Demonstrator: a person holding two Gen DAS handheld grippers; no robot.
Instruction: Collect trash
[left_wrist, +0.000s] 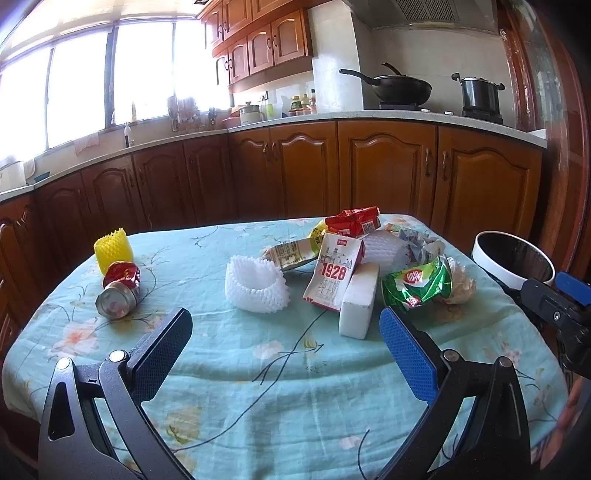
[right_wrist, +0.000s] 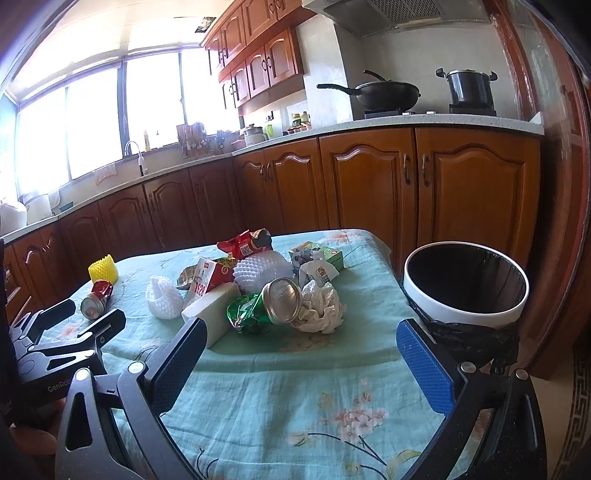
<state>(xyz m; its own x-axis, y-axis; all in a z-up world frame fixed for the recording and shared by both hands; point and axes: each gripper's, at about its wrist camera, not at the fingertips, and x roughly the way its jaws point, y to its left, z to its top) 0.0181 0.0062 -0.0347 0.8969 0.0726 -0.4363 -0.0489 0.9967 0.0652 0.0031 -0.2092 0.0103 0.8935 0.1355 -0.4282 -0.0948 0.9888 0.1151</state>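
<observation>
Both my grippers, left (left_wrist: 284, 332) and right (right_wrist: 299, 347), hang empty with jaws wide over the table (right_wrist: 280, 391), trash pile (right_wrist: 266, 288) dead ahead of my right and nearer it, bin (right_wrist: 465, 310) just off the table's right edge.

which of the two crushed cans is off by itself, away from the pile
The red can, lying alone beside the yellow foam net on the table's left. The green can sits in the pile against the crumpled tissue.

Both wrist views look low across the table (left_wrist: 221, 369), sharing the trash pile (right_wrist: 258, 295) and kitchen cabinets (left_wrist: 369, 166).
</observation>
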